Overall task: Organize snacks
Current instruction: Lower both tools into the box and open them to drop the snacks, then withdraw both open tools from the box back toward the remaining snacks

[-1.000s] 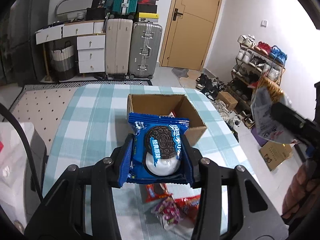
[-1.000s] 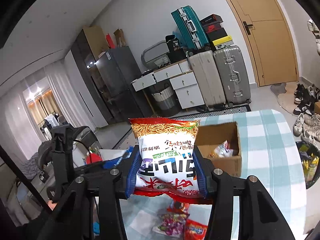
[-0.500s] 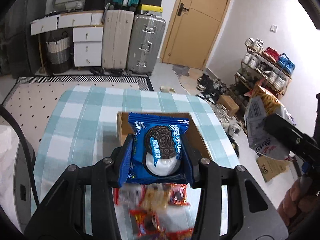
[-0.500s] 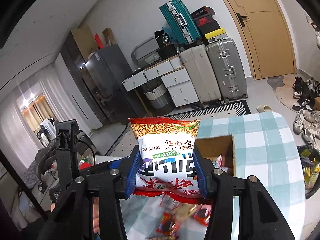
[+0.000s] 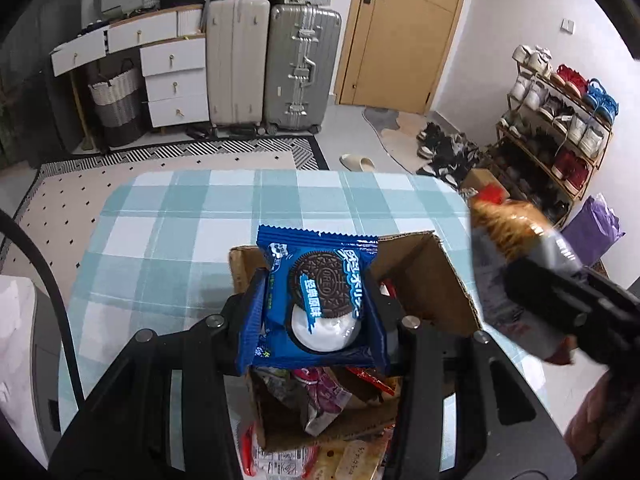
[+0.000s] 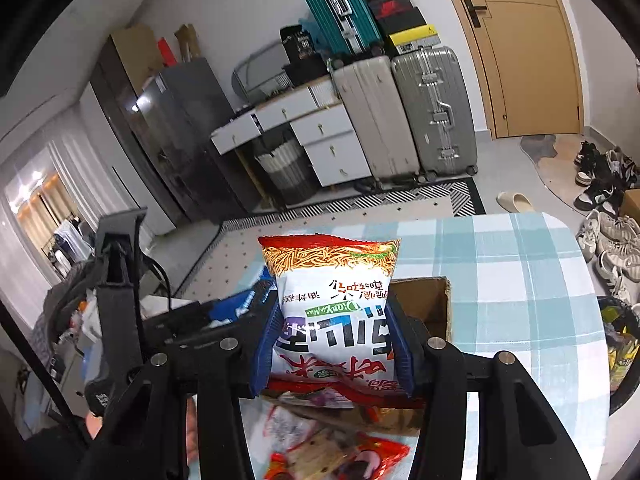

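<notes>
My left gripper (image 5: 316,304) is shut on a blue Oreo packet (image 5: 318,300), which hangs over the open cardboard box (image 5: 432,280) on the checked tablecloth. Several snack packets (image 5: 320,396) lie inside the box. My right gripper (image 6: 332,336) is shut on a white and red noodle snack bag (image 6: 332,304), held above the box's near left corner (image 6: 436,304). In the left wrist view that bag (image 5: 516,256) and the right gripper appear blurred at the box's right side.
Loose snack packets (image 6: 340,456) lie on the teal checked table (image 5: 180,240) in front of the box. Suitcases (image 5: 272,64) and white drawers stand by the far wall. A shoe rack (image 5: 560,120) is to the right, a door (image 5: 404,28) behind.
Both grippers moved forward and down towards the box with their packets still held. The box now sits right under the Oreo packet, and the loose snacks have slid to the bottom edge of both views.
</notes>
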`<state>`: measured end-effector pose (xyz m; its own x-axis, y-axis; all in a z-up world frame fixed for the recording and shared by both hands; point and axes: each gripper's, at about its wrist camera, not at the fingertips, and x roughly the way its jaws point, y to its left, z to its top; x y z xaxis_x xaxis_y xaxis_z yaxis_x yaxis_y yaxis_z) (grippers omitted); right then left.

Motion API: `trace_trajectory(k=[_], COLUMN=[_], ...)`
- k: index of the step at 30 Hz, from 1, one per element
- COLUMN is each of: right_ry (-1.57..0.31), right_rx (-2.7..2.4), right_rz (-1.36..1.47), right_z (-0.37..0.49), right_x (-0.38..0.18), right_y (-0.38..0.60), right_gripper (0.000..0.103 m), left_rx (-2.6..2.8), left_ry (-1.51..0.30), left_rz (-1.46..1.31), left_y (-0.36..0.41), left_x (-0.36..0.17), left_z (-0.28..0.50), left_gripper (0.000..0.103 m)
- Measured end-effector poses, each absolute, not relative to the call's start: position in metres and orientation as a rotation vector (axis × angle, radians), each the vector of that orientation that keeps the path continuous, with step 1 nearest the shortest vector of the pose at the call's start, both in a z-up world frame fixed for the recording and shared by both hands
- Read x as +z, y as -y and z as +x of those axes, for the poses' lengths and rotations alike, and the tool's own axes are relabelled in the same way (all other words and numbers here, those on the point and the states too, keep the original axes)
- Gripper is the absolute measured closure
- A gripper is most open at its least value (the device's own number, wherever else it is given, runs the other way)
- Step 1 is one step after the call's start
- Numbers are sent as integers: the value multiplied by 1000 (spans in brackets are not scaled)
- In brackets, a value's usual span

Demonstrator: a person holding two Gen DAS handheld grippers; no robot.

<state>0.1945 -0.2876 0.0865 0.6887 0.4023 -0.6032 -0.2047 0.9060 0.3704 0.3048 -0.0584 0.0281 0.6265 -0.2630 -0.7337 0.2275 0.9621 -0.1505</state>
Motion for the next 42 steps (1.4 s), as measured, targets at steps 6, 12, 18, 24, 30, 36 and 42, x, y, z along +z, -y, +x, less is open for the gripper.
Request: trace_trajectory(k=[6,12,18,24,30,36,42], right_ry=[-792,-820,-810,-855,-806,-771,-723], right_rx=[337,320,315,277,261,268,263], right_rz=[280,303,314,309,268,268,269], right_z=[214,219,220,225,210,178,136], right_x=[50,23,12,3,20,51,83], right_y=[287,288,293,293,292,295,295], right_gripper=[54,54,53,51,49,49,49], left_rx=[-291,-288,-307,-297,-293,-293,-285], left_ry=[-891,-913,-934,-931,-926,-878,-784], left_rz=[-20,-45,-50,-58,-35,-29,-22], left_y=[68,68,68,60,54,48,50], left_x=[10,-8,-14,-3,10,37,73], left_z=[322,335,333,324,301,258,206], left_gripper=[62,62,62,61,61,53,51])
